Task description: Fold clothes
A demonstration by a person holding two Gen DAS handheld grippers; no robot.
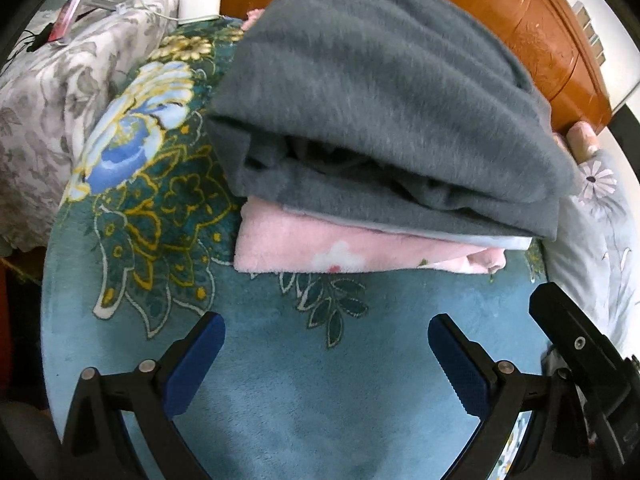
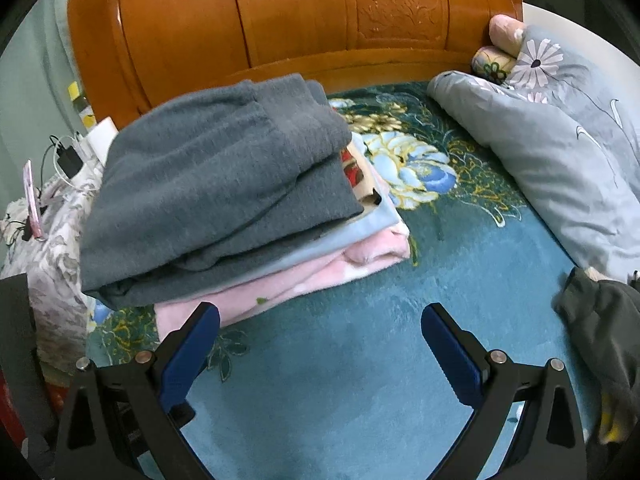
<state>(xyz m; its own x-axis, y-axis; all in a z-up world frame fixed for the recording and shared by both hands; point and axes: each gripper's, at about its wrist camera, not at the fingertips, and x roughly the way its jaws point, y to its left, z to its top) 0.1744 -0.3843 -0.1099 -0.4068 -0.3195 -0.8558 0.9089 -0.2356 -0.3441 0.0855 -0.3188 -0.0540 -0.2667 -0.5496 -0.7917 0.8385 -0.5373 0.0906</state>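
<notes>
Left gripper (image 1: pixel 326 338): black frame, blue pads, jaws spread wide, nothing between them; poised over bare teal blanket (image 1: pixel 280 400), short of the clothes. Right gripper (image 2: pixel 320 330): same build, jaws likewise wide apart and empty, its left finger (image 2: pixel 192 352) overlapping the near corner of the pink layer in view; contact cannot be told.

Stack of folded clothes, on the blanket toward the headboard:
- grey fleece garment (image 1: pixel 380 100), topmost, folded, thick and rounded, overhanging the layers below;
- light blue layer (image 2: pixel 352 228), thin, directly under the grey;
- red patterned piece (image 2: pixel 354 168), edge only, showing at the stack's right side in the right wrist view;
- pink fleece garment (image 1: pixel 340 250) with white flower print, bottom layer, lying flat on the blanket.

Blanket: teal plush with large blue and yellow flower pattern.

Wooden headboard (image 2: pixel 280 20): orange-brown, carved, behind the stack.

Grey flowered quilt (image 2: pixel 560 152): bunched at the right of the bed, apart from the stack.

Dark garment (image 2: pixel 600 320): crumpled at the right edge, near the right gripper, blurred.

Grey-and-white flowered bedding (image 1: pixel 48 92): left of the stack, with cables and a charger beyond.
</notes>
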